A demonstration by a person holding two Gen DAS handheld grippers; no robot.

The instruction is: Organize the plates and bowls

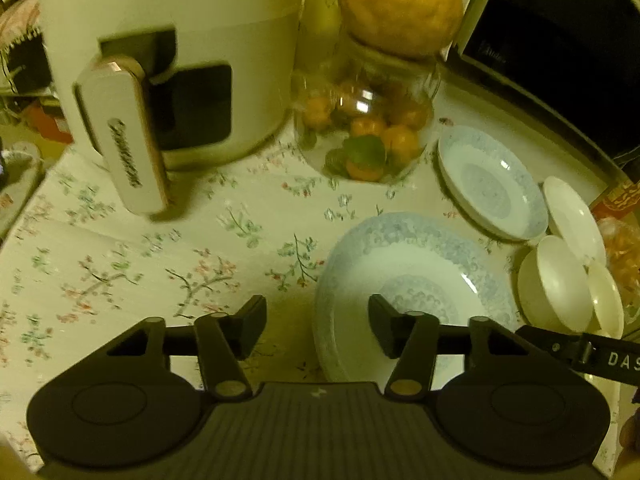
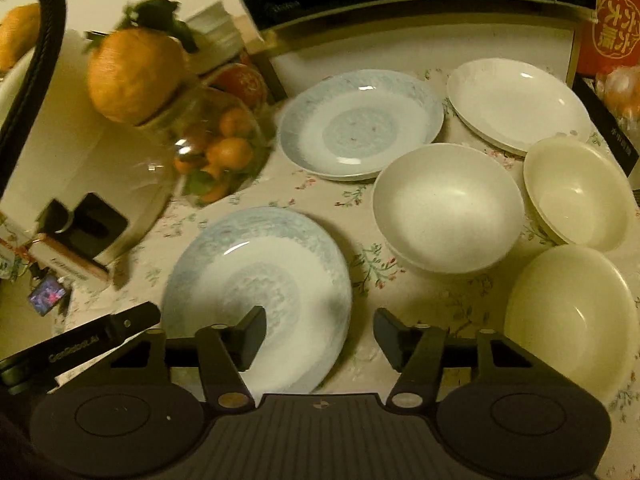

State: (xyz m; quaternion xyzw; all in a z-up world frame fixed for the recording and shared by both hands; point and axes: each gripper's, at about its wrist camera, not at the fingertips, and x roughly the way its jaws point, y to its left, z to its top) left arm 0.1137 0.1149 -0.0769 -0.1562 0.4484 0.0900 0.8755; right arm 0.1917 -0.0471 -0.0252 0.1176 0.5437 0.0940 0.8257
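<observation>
A blue-patterned plate (image 1: 400, 256) (image 2: 248, 248) lies nearest on the floral tablecloth. My left gripper (image 1: 318, 322) is open and straddles its left rim, with no pad pressing on it. My right gripper (image 2: 320, 334) is open too, its jaws either side of the same plate's right rim. Behind lie a second blue plate (image 1: 488, 184) (image 2: 360, 124) and a plain white plate (image 2: 516, 108). Three cream bowls stand to the right: a large one (image 2: 448, 208), one behind it (image 2: 580, 196) and a near one (image 2: 572, 320).
A white air fryer (image 1: 160, 40) with a projecting handle (image 1: 124, 140) stands at the left. Beside it is a glass jar of small oranges (image 1: 364, 128) with a big orange fruit (image 1: 400, 4) on top. A dark microwave (image 1: 560, 40) and a red box (image 2: 616, 28) close off the back.
</observation>
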